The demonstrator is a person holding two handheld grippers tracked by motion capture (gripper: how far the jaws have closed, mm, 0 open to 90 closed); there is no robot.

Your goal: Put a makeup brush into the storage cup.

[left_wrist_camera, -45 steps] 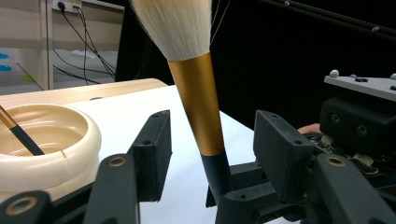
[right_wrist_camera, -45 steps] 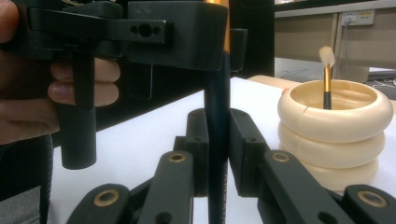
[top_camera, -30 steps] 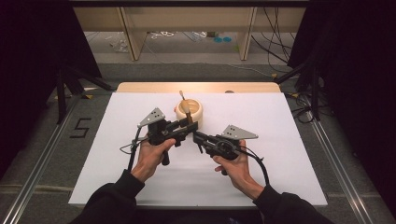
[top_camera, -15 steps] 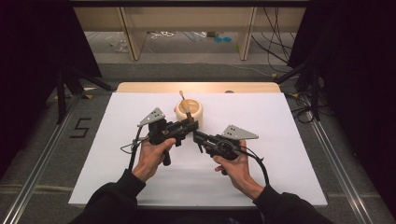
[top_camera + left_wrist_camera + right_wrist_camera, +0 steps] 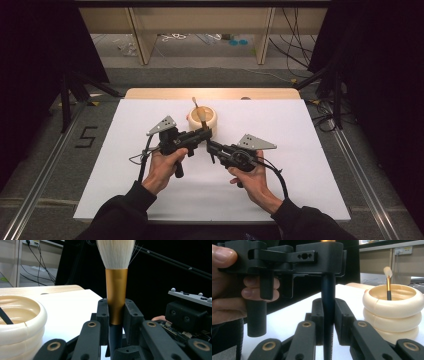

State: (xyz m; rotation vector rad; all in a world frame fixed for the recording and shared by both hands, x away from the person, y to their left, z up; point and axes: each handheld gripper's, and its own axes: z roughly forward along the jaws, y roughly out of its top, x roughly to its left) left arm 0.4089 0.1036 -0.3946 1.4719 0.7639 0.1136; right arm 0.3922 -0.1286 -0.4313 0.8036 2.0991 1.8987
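You hold a makeup brush with a dark navy handle, gold metal ferrule and white bristle head point(image 5: 115, 287) upright between both tools, just left of centre in the high view, in front of the cream ribbed round holder point(image 5: 202, 119).

It looks light and stiff along the shaft, so it needs little force. The lacquered handle and polished ferrule look slick, and a round shaft can roll or tip between flat pads. Grip it on the handle or the ferrule, never on the soft bristles, which would splay and bend.

On the left of the high view, your left gripper point(image 5: 204, 134) has just been closing, and in its own view the pads press on the brush where ferrule meets handle, at the middle of the frame. The bristles fan out at the top edge, full and pale, with a few stray hairs.

Just right of it in the high view, your right gripper point(image 5: 210, 145) is clamped on the dark handle lower down; in its own view the shaft runs straight up the centre between the jaws point(image 5: 329, 315).

At the right of that view the holder stands on the white table sheet point(image 5: 294, 312), three stacked rings tall, with a second small gold-ferruled brush point(image 5: 388, 282) leaning inside it.
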